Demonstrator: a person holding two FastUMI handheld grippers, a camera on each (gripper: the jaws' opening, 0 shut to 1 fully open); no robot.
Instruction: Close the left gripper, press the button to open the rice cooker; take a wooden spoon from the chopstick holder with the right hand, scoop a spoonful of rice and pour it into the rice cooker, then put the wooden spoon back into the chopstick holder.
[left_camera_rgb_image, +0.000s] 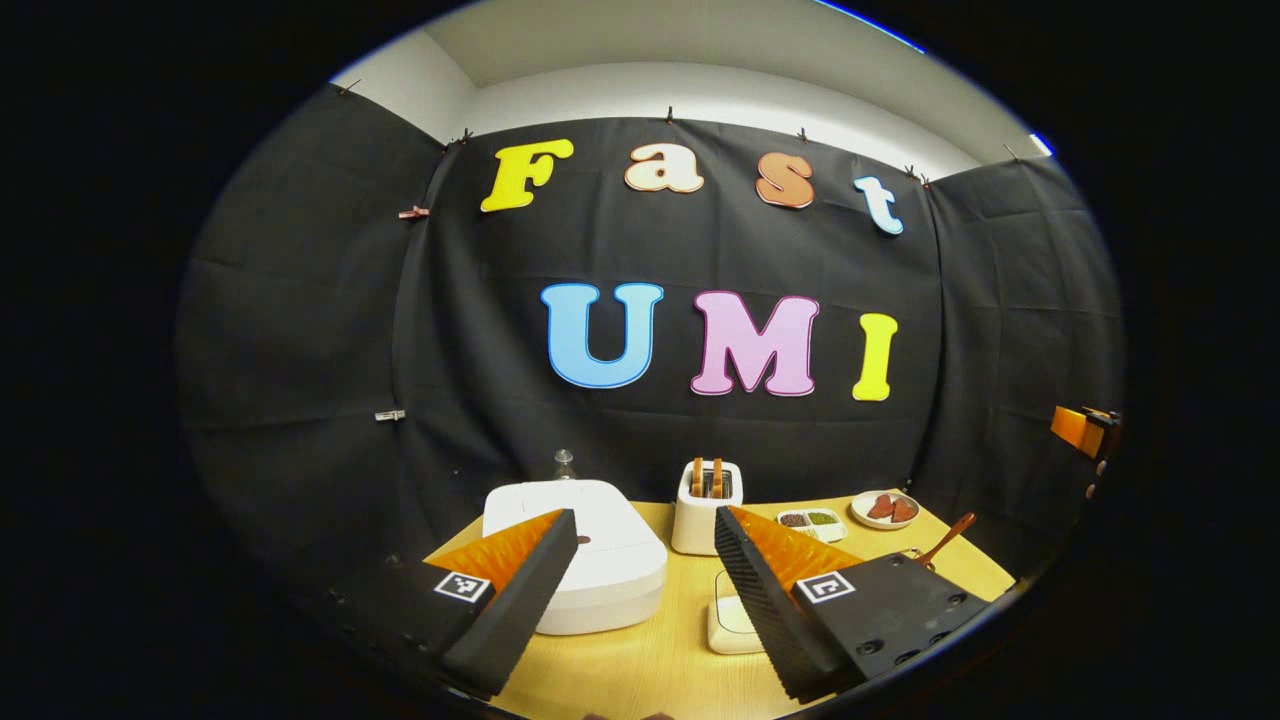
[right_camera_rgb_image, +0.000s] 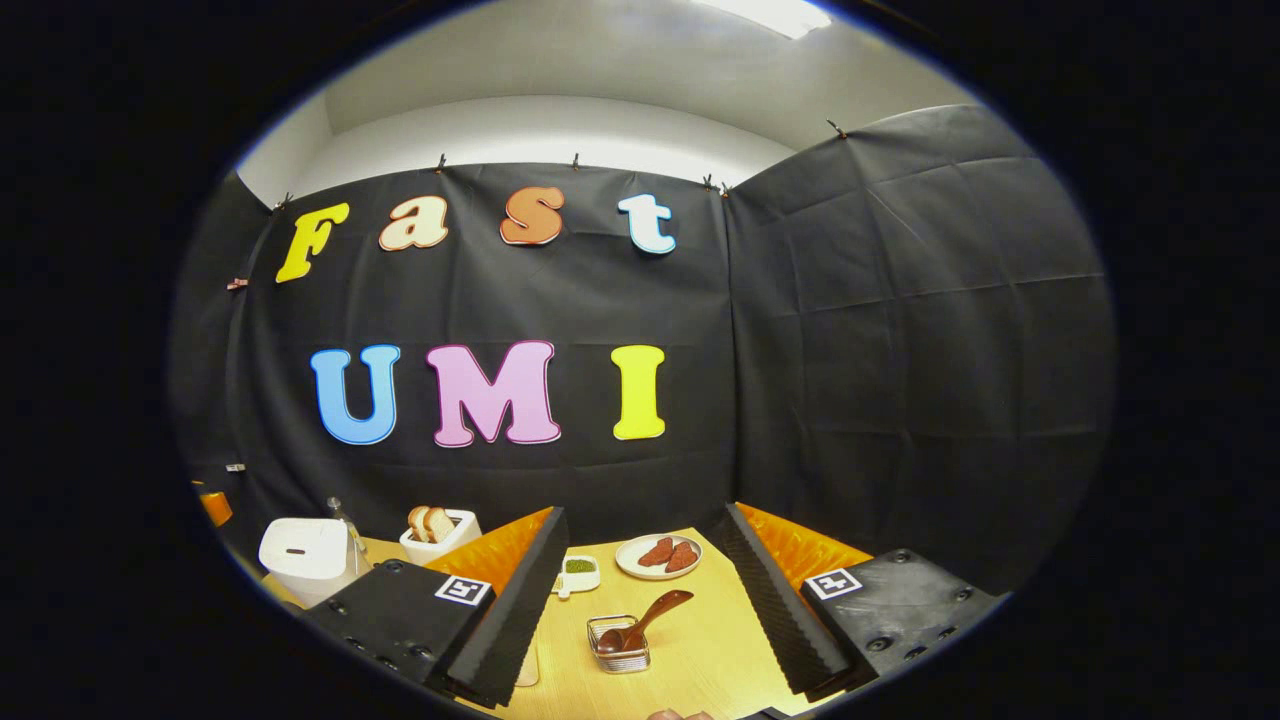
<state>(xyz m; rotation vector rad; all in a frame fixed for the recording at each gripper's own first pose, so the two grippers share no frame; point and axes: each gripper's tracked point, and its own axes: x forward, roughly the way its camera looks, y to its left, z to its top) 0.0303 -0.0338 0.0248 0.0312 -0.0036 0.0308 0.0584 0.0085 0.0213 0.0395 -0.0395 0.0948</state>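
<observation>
The white rice cooker (left_camera_rgb_image: 600, 575) stands on the wooden table with its lid down, a small dark button (left_camera_rgb_image: 583, 540) on top. My left gripper (left_camera_rgb_image: 645, 522) hovers open just in front of it, nothing between its fingers. In the right gripper view the cooker (right_camera_rgb_image: 300, 555) is far left. A brown wooden spoon (right_camera_rgb_image: 645, 617) leans in a small metal wire holder (right_camera_rgb_image: 618, 648). My right gripper (right_camera_rgb_image: 645, 520) is open above and short of that holder, holding nothing. The spoon's handle (left_camera_rgb_image: 950, 537) also shows at the right of the left gripper view.
A white toaster (left_camera_rgb_image: 707, 505) with bread stands behind the cooker's right side. Beside it are a divided dish of beans (left_camera_rgb_image: 812, 522) and a plate of red pieces (left_camera_rgb_image: 885, 508). A cream square container (left_camera_rgb_image: 730, 620) lies near the front edge. A glass bottle (left_camera_rgb_image: 565, 463) stands behind the cooker.
</observation>
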